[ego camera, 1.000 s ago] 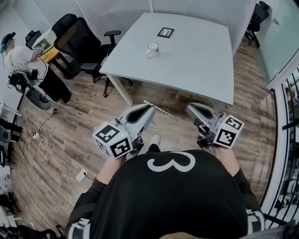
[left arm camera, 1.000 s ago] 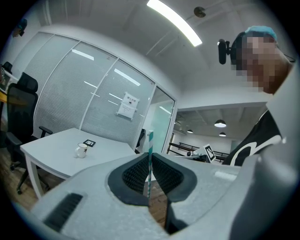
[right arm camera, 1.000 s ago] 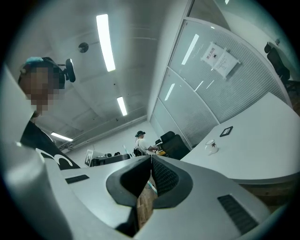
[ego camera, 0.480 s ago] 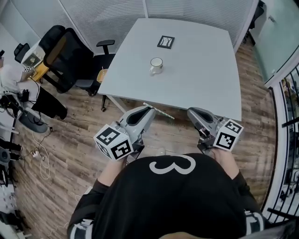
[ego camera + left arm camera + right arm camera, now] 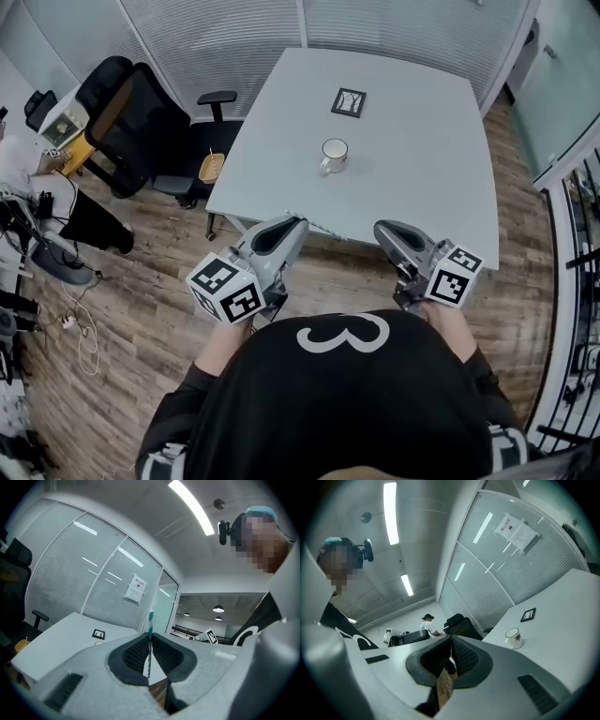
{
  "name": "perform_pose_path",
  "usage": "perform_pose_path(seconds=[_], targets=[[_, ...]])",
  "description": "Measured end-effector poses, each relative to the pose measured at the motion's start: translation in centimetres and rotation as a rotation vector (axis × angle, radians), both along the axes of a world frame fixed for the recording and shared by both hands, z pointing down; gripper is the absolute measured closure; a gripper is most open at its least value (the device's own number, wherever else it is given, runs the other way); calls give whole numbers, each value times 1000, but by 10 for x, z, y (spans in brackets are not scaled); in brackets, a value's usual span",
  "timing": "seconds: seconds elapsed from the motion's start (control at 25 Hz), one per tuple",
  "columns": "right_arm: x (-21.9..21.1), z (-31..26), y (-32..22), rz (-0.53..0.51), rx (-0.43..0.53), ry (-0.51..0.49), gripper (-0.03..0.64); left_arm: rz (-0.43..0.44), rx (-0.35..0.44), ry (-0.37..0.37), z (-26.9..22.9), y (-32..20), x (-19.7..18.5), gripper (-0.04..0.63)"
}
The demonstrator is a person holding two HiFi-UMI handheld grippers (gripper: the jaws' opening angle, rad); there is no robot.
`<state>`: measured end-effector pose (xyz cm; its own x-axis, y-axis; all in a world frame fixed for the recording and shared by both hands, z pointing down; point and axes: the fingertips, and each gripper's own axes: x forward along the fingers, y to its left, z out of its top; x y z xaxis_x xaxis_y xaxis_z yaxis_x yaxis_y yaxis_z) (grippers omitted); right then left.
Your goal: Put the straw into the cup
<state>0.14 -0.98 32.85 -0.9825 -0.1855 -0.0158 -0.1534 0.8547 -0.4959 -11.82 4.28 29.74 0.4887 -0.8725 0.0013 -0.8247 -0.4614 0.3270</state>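
You have closed in on the table (image 5: 422, 131) over the last second. In the head view its near edge lay well ahead of both grippers, and it now sits right at their tips. The cup (image 5: 333, 156) has slid down the frame toward you. The grippers have kept their places in front of your body, side by side and pointing level at the table.

Your left gripper (image 5: 298, 223) is clamped on the straw (image 5: 149, 637), a white one with teal stripes. The left gripper view shows the ribbed pads pressed onto its shaft, with the straw lying across the jaws. In the head view its free length runs off toward your right, along the table's near edge. Your right gripper (image 5: 381, 228) has its jaws together with nothing between them.

The white cup stands upright on the table, well apart from the straw, and a small black-framed marker card (image 5: 349, 101) lies beyond it.

By my reading, the pick-up is done and the walk-up is nearly finished, but none of the insertion has begun. You still have to reach over the table to the cup, tip the straw so one end points down, lower it through the mouth and let go. The free right gripper could steady the cup if needed.
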Motion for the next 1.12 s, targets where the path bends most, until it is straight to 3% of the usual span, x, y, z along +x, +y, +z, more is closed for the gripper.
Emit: perform_pose_path(seconds=[0.56, 1.12], targets=[[-6, 19, -52, 44, -62, 13, 601, 34, -59, 28, 19, -61, -8, 560], [-16, 25, -161, 12, -113, 4, 601, 7, -134, 14, 32, -163, -10, 560]])
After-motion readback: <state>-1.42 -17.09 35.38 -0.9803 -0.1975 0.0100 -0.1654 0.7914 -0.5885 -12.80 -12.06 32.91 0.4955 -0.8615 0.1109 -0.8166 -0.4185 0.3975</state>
